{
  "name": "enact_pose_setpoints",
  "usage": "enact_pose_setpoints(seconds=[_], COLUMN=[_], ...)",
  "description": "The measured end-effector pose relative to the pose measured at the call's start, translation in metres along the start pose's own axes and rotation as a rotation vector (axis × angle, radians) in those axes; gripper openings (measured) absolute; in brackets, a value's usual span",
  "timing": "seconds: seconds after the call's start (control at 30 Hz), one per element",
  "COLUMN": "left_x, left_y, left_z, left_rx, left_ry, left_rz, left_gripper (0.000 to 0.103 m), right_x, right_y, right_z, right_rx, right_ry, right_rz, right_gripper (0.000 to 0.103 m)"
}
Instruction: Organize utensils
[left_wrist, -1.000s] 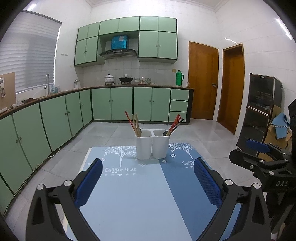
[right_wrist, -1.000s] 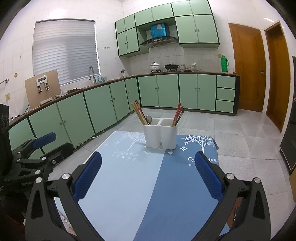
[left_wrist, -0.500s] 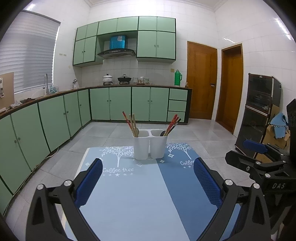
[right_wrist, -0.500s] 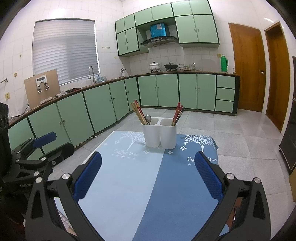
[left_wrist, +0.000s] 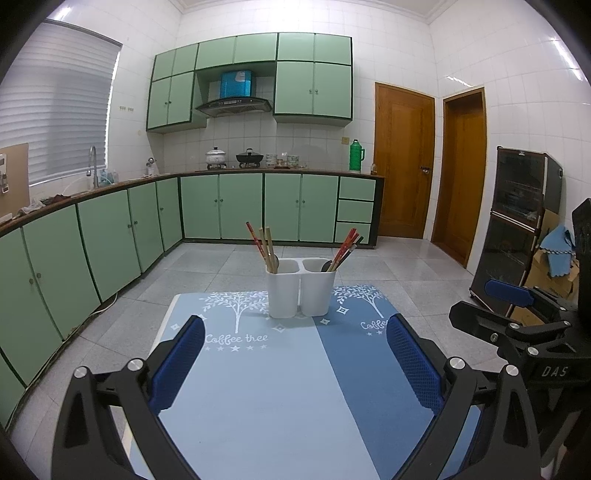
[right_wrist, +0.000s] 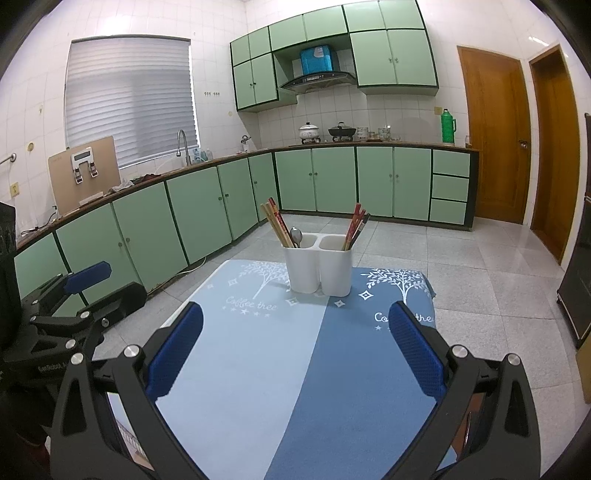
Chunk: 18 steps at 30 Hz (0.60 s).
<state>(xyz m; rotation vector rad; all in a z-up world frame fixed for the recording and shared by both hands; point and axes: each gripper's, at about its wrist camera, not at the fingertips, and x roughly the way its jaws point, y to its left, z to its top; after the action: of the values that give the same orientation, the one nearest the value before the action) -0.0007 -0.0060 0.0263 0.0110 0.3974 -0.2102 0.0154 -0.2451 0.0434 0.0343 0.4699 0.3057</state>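
A white two-compartment utensil holder (left_wrist: 300, 288) stands at the far end of the blue table mat (left_wrist: 280, 376); it also shows in the right wrist view (right_wrist: 317, 267). Its left compartment holds chopsticks (right_wrist: 276, 223) and a metal spoon (right_wrist: 296, 236). Its right compartment holds red and dark chopsticks (right_wrist: 355, 227) and a dark spoon (left_wrist: 326, 265). My left gripper (left_wrist: 295, 354) is open and empty, well short of the holder. My right gripper (right_wrist: 295, 345) is open and empty, also short of it.
The table's far edge lies just behind the holder, with tiled floor (left_wrist: 406, 269) beyond. Green kitchen cabinets (left_wrist: 110, 236) run along the left and back. A dark cabinet (left_wrist: 517, 229) stands at the right. Each gripper shows at the other view's side (left_wrist: 517, 321) (right_wrist: 66, 306).
The left gripper has drifted back and slightly right, so the holder looks a little smaller and more to the left. The right gripper has hardly moved. Both stay open.
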Motion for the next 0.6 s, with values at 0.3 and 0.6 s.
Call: enact_pose_setpoints(seconds=[0.3,0.6], left_x=[0.0014,0.0015], left_y=[0.0007,0.0006], left_z=[0.0006,0.0006], left_rx=[0.002,0.003], left_ry=[0.004,0.004], left_rz=[-0.003,-0.001], left_gripper=[0.097,0.097], right_x=[0.0005,0.0022], right_y=[-0.0011,-0.0017], right_z=[0.0004,0.0004], right_rx=[0.002,0.003], right_ry=[0.004,0.007], right_rz=[-0.001,-0.001], right_gripper=[0.097,0.097])
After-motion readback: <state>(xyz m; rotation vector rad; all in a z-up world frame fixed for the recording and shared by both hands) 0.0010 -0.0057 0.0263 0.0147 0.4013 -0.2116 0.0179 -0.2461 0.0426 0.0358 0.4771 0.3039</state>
